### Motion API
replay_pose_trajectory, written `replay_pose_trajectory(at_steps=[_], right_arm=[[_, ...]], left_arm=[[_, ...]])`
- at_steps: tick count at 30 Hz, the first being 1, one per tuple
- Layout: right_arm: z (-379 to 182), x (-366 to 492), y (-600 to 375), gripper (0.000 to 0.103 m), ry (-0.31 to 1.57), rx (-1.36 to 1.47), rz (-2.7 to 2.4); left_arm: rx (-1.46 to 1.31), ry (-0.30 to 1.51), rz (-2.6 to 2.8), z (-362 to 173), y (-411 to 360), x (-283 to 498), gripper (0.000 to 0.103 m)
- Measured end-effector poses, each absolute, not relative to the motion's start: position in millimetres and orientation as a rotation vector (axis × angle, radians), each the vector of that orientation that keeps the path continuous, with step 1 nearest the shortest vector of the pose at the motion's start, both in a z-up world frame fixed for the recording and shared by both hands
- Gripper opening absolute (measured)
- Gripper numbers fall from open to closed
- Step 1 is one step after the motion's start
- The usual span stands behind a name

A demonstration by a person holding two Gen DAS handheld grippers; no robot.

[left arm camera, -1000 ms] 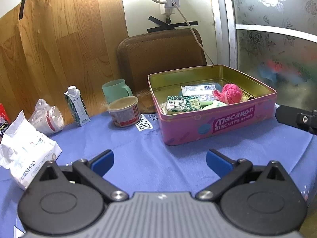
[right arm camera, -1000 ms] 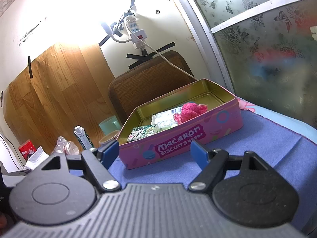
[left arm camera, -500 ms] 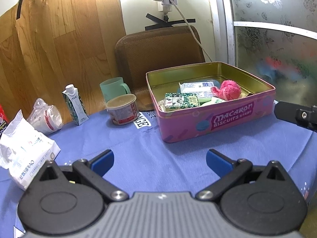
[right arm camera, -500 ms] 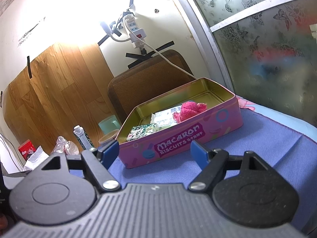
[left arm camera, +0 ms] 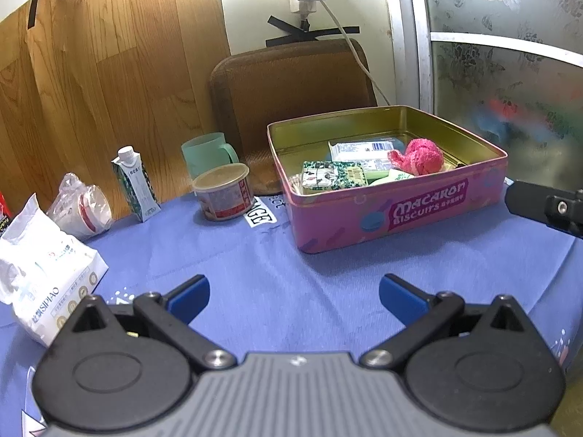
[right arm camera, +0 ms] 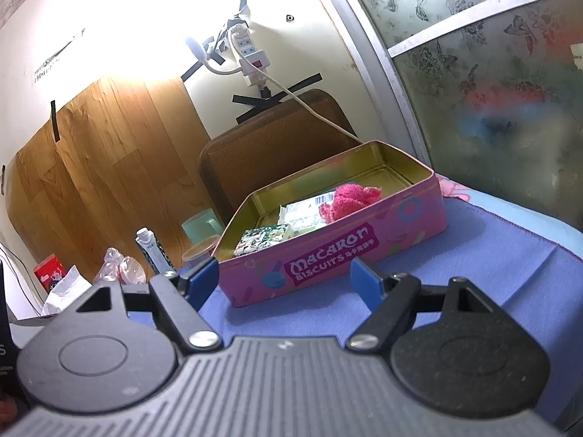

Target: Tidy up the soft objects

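An open pink Macaron biscuit tin stands on the blue cloth; it also shows in the right wrist view. Inside lie a pink fluffy soft toy, a green patterned pack and a white pack. A white tissue pack lies at the left. My left gripper is open and empty, above the cloth in front of the tin. My right gripper is open and empty, near the tin's front wall.
Left of the tin stand a lidded tub, a green mug, a small carton and a bag of cups. A brown chair back is behind. A frosted glass door is at the right.
The left gripper has drawn back slightly and shifted, so the tin sits a little farther away. The right gripper has barely moved. Both stay open.
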State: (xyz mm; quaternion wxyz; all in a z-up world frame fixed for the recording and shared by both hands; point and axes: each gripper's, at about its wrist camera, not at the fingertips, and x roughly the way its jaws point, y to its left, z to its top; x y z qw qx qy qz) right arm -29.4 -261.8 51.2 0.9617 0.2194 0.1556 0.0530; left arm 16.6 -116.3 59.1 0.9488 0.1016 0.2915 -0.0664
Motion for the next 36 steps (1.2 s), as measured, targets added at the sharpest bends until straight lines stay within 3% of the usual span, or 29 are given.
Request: replay_pose_trajectory(at_steps=[36], right_arm=[[42.4, -18.1, -268.3, 0.081, 0.362, 0.440, 0.132]], left_arm=[[0.181, 0.701, -0.147, 35.2, -116.1, 25.7, 0.103]])
